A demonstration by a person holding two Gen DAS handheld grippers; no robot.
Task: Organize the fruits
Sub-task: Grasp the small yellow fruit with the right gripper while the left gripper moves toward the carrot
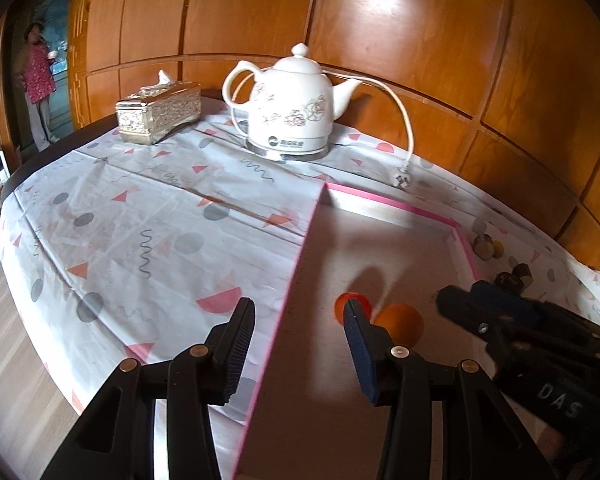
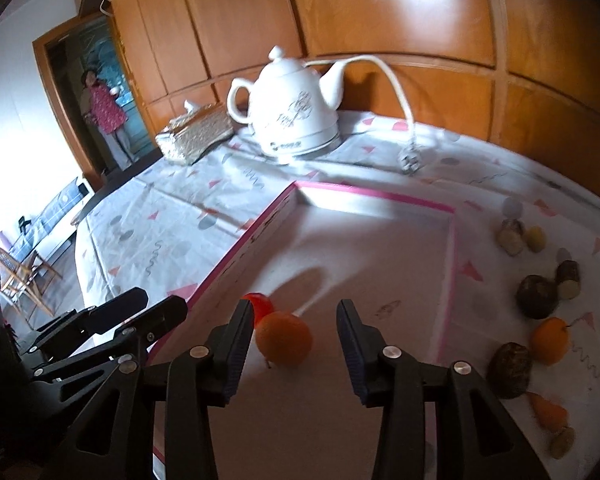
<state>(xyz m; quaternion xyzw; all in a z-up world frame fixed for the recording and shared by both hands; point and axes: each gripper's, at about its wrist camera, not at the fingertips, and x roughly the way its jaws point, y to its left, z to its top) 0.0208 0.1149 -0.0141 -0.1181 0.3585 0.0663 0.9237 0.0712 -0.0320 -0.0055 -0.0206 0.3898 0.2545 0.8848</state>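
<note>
The far half of the pink-rimmed tray (image 2: pixel 374 194) lay bare, leaving open room there, while an orange (image 2: pixel 285 339) and a red fruit (image 2: pixel 262 305) sat at its near left. Right of the tray, scattered produce (image 2: pixel 537 296) crowded the cloth. Far off, a kettle (image 1: pixel 290 114), its cord (image 1: pixel 406 120) and a tissue box (image 1: pixel 158 112) blocked the back edge.

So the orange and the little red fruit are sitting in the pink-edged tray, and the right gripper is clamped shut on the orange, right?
Not quite. The orange and the red fruit do sit in the pink-edged tray, but the right gripper is open, with the orange lying free between its fingers, as the right wrist view shows.
</note>
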